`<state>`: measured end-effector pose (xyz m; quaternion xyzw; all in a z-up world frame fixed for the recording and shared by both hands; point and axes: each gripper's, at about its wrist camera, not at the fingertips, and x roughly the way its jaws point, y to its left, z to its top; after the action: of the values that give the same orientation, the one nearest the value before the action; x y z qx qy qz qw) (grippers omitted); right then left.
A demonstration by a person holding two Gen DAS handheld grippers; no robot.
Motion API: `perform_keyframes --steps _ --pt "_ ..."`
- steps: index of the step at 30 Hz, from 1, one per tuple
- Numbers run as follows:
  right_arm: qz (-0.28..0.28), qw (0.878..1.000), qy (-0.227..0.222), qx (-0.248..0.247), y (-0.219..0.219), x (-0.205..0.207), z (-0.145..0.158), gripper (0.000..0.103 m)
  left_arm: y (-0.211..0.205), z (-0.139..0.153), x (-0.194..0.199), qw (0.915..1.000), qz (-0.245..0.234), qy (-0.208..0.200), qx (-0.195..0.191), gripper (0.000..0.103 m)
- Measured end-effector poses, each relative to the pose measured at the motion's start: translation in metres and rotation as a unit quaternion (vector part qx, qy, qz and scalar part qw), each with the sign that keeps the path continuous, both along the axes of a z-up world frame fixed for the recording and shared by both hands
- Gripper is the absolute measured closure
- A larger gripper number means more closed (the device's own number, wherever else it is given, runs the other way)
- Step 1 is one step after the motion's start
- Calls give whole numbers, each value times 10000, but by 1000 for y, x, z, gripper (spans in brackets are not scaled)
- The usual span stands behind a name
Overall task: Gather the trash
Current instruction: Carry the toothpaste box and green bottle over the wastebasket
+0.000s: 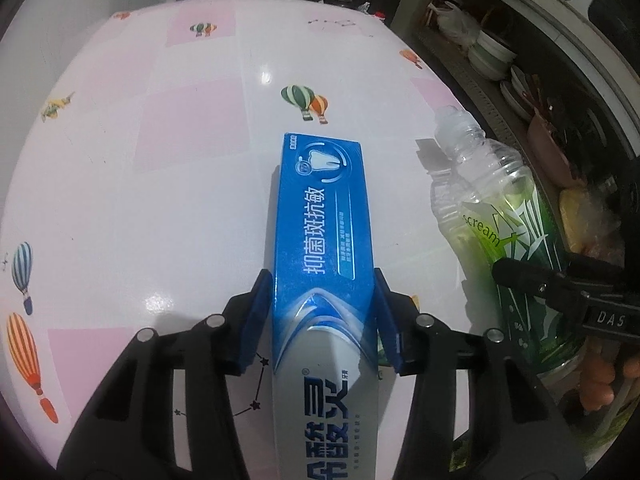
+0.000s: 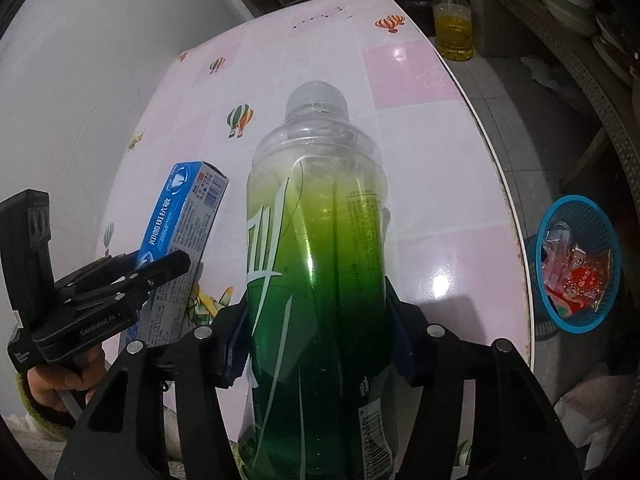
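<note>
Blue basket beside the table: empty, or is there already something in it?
Not empty. The right wrist view shows the blue basket on the floor beside the table, holding red and clear wrappers.

A round table (image 2: 420, 152) fills most of the space, its glossy cover checked in white and pale pink and printed with hot-air balloons (image 1: 306, 102) and little planes; room light glints off it in small bright spots. Behind it runs a plain white wall (image 2: 100, 60). To the right the floor (image 2: 520, 92) is laid with grey tiles, and a bottle of yellow oil (image 2: 453, 26) stands there. Dim shelving (image 1: 472, 80) at that side holds what look like stacked bowls (image 1: 490, 54) and plates.
</note>
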<state>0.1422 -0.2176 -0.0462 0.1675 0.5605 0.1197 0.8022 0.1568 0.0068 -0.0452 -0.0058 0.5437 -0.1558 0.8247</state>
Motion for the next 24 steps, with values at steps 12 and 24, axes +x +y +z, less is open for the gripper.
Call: perform_keyframes --steps 12,24 --pt "-102 9999 -45 111 -5 -4 1 47 -10 16 -9 9991 -83 -368 183 57" --pt "-146 9995 -133 245 -9 -10 6 47 -17 30 -16 9977 -157 -613 228 57"
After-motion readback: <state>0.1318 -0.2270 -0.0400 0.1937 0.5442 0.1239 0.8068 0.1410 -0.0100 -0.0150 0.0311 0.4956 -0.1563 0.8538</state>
